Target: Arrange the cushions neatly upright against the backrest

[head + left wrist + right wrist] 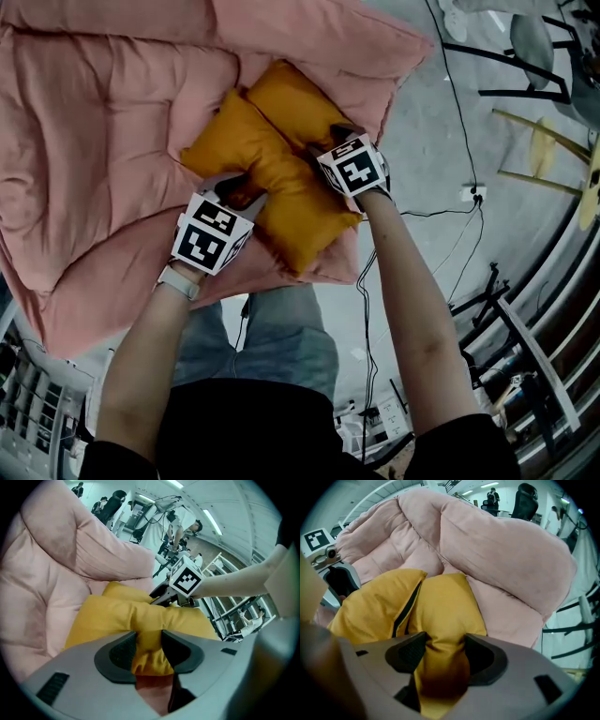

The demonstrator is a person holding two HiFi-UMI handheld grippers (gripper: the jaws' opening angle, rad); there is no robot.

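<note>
Tongs clamped on both sides: left tongs pinch the near yellow cushion, right tongs squeeze the far yellow cushion. Both look slumped on the pink seat, not yet upright against the backrest.

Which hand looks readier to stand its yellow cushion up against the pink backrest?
Probably the right. The right gripper pinches the rear cushion, which lies nearest the pink backrest; the left gripper pinches the front cushion, farther out.
</note>
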